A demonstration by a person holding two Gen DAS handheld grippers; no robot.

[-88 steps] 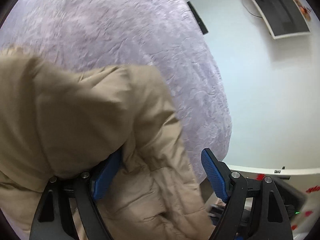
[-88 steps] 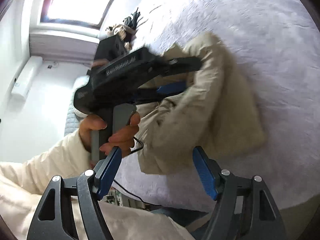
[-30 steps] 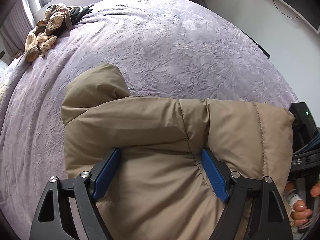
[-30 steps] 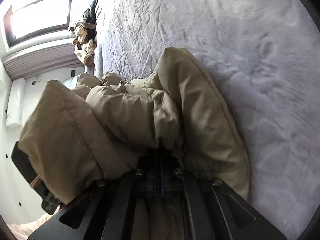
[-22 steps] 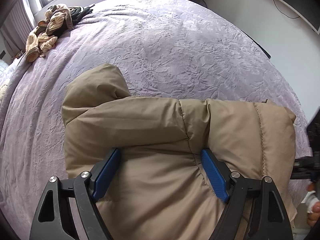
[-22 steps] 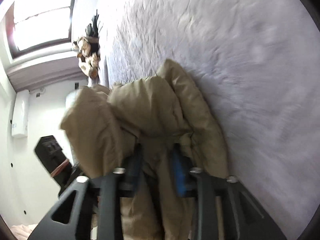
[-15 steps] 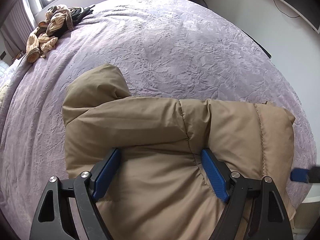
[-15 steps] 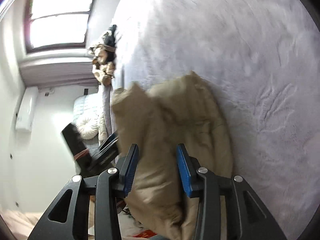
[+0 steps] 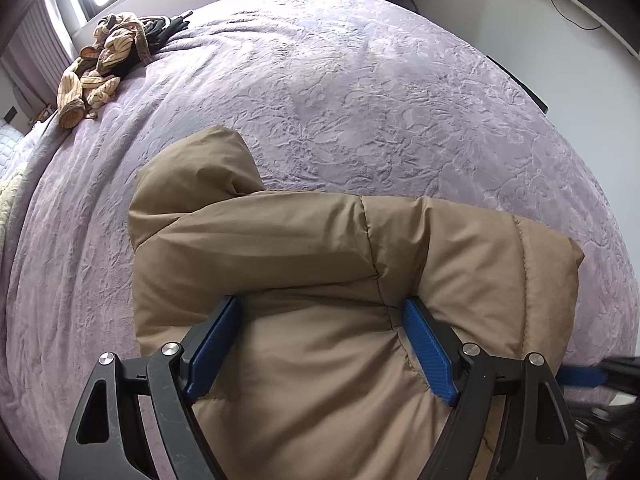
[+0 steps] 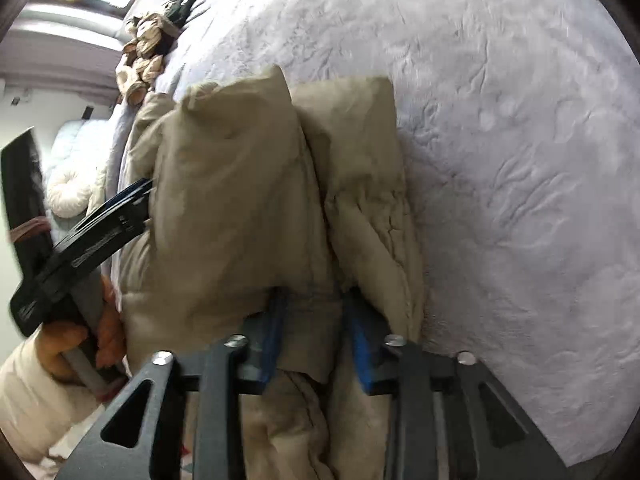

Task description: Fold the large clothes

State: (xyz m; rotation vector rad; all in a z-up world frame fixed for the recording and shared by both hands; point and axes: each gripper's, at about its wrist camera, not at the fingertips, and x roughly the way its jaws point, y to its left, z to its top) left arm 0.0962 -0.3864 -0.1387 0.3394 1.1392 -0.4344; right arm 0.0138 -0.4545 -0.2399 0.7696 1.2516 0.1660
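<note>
Although the tan puffer jacket point(image 9: 320, 280) already lies bundled at the near edge of the lavender bedspread point(image 9: 360, 80), folding looks unfinished: the left gripper point(image 9: 320, 344) presses it, jaws wide, while the right gripper point(image 10: 316, 344) sits narrowed around a fold.

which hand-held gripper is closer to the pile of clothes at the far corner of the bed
Left, as far as I can judge. The left hand-held gripper straddles the jacket on the side facing the pile; the right hand-held gripper sits at the jacket's opposite end.
</note>
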